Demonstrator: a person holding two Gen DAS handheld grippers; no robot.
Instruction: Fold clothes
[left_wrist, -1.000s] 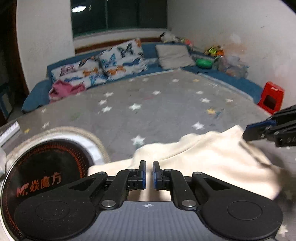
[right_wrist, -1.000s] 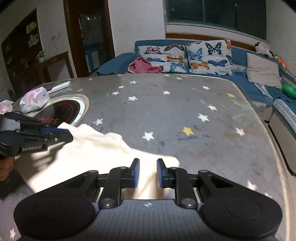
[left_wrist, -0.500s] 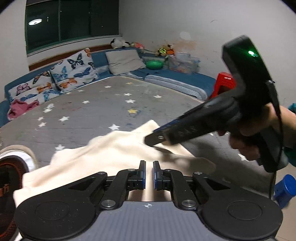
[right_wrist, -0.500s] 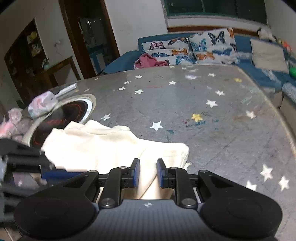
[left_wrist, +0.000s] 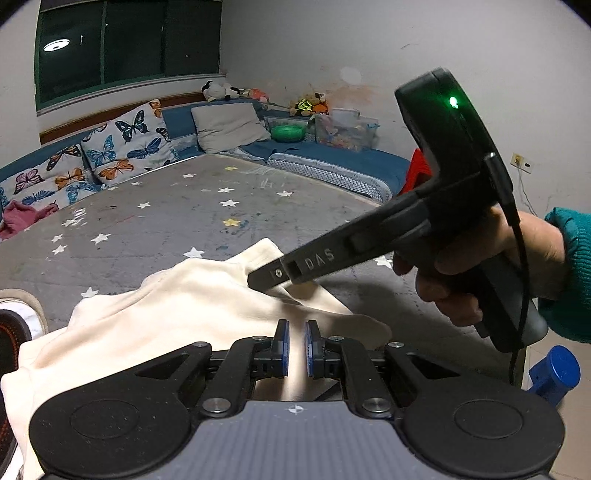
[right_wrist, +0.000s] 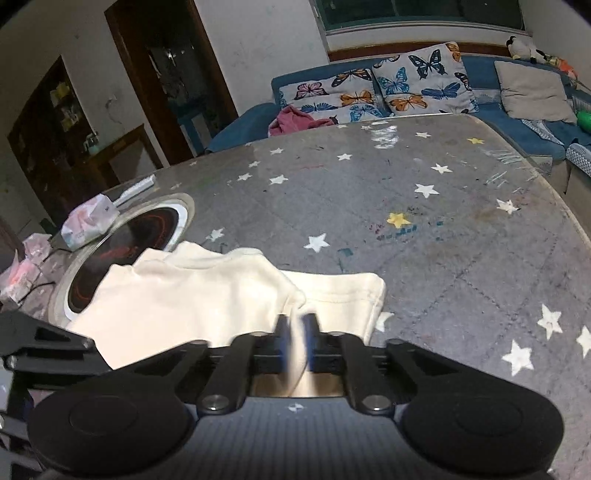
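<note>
Left wrist cam, nearest first: my left hand-held gripper (left_wrist: 296, 347) sits low over the cream garment (left_wrist: 177, 314), pads a narrow slit apart, nothing clearly pinched btw them, so released, I'd say. Just past it my right hand-held gripper (left_wrist: 255, 278) comes in from the right, tip down on a raised fold of the cloth; from this angle can't tell if it bites. Right wrist cam: pale cloth blurs btw the right pads (right_wrist: 282, 332), so looks like it's gripping a fold, w/ motion smear, not certain. Garment lies on the bench (right_wrist: 424, 229), one layer doubled over the hemmed layer (right_wrist: 347, 299), its far left edge lapping the round cooktop (right_wrist: 147, 229).

Step, my call: mid-fold, right side carrying a flap across. Next needs the flap laid flat, edges lined up w/ the hem, left pressing or pinning so the under layer doesn't drag. Farther off: butterfly cushions (right_wrist: 406, 85), blue sofa.
</note>
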